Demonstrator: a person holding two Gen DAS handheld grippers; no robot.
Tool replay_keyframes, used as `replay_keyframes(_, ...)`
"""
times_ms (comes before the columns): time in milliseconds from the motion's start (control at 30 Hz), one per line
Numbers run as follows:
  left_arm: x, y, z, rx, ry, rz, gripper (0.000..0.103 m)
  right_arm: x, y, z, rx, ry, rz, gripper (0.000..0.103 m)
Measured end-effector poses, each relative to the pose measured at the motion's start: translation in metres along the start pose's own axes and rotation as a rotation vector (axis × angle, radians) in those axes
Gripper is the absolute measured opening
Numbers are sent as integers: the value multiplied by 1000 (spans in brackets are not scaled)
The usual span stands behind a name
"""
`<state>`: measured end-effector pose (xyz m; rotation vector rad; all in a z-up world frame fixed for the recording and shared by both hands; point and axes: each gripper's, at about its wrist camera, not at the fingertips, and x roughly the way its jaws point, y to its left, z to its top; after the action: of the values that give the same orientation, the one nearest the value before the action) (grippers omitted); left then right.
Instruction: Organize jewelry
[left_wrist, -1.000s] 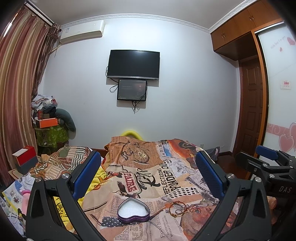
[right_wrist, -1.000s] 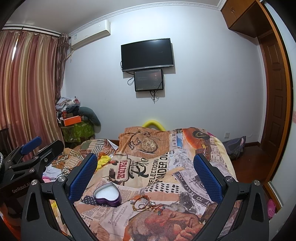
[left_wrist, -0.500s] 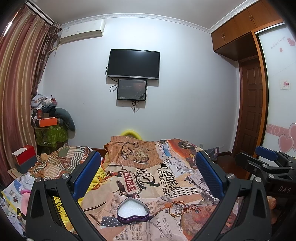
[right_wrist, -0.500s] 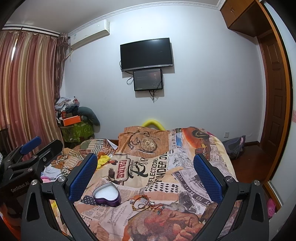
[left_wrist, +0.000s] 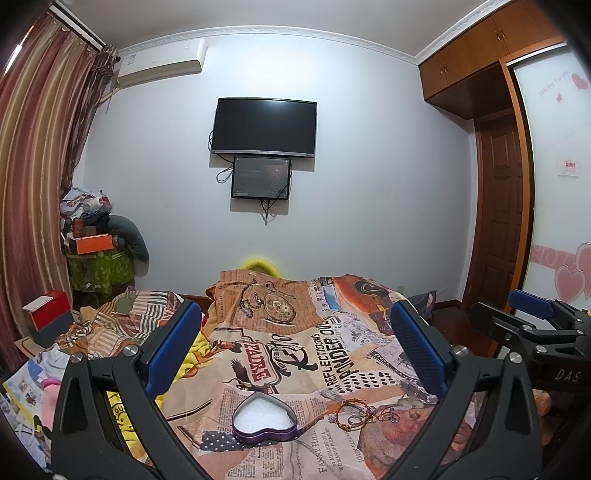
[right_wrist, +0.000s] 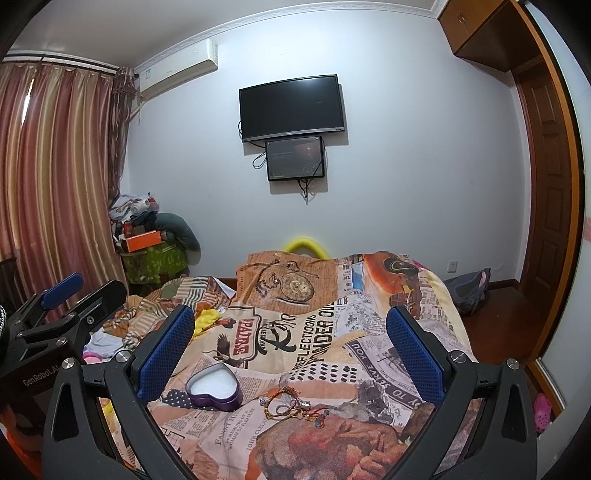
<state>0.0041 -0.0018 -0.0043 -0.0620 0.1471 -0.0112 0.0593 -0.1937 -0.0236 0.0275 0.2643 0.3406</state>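
**Open hand-held grippers hovering over a jewelry tangle beside a heart tin**

The bed (right_wrist: 369, 325), covered in a soft newspaper-print quilt, is carrying everything; the surface is wrinkled and yielding, so anything pressed into it is likely sinking rather than resisting.

The left hand-held gripper (left_wrist: 295, 343) and the right hand-held gripper (right_wrist: 290, 343) are both hanging above the near part of the bed with their blue-padded jaws spread wide and nothing between them.

The purple heart-shaped tin (right_wrist: 214, 391) is sitting open on the quilt, near and to the left, showing a white foam lining. It is looking rigid and light; its thin upright wall is probably the best place to pinch, though it may be sliding easily on the cloth.

Just right of the tin, not touching it, the jewelry pile (right_wrist: 293, 406) is lying in a loose heap: a braided orange-brown bracelet (right_wrist: 282, 400), what look like small rings, and beaded strands at the right end. These pieces are appearing light, limp and tangled, so lifting one is likely dragging its neighbours along. The bracelet's raised cord loop is offering the clearest hold; the rings are lying flat and look hard to pick off soft fabric.
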Motion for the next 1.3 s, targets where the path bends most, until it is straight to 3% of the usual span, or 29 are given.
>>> replay_keyframes(467, 23, 2, -8, -10, 51, -14, 103, 14, -9, -5, 8, 33, -15, 103)
replay_keyframes(767, 85, 2, -48, -62, 257, -75, 103, 55, -30, -32, 43, 177, -50, 103)
replay_keyframes(967, 123, -2, -92, -66, 413, -38, 102, 77, -52, -57, 30, 288, -97, 103)
replay_keyframes(1100, 141, -5, -120, -56, 516, -29, 93, 91, -65, -78, 7, 377, -108, 103)
replay_keyframes(1300, 162, -13, -150, -38, 644, -71, 82, 103, -74, -98, 0, 490, -47, 82)
